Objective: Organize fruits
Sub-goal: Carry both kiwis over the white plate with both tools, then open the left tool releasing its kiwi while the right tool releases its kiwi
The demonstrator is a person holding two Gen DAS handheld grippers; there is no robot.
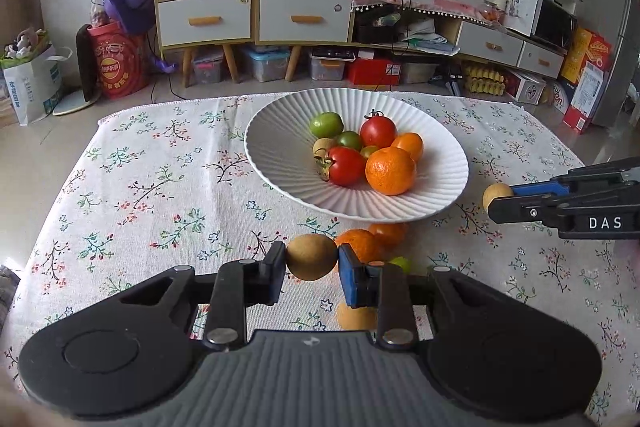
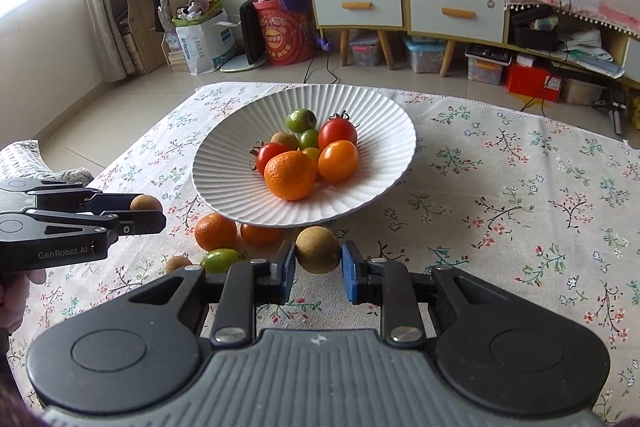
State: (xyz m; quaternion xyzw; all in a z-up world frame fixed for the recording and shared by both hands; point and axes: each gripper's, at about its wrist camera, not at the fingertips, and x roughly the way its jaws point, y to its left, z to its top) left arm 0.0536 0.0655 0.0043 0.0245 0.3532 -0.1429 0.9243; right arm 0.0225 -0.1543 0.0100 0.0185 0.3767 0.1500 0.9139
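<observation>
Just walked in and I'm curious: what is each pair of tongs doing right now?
Left tongs: closed on a brown longan.
Right tongs: closed on another brown longan.

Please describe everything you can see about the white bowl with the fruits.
The bowl is wide, shallow and white, with fine ribs running from its centre to its rim; it looks ceramic. It stands upright on the flowered cloth. Inside lie two oranges, two red tomatoes, three green fruits and one small brown fruit, piled together near the middle. More fruits lie on the cloth beside its near edge, partly under the rim. Neither pair of tongs touches it.
</observation>
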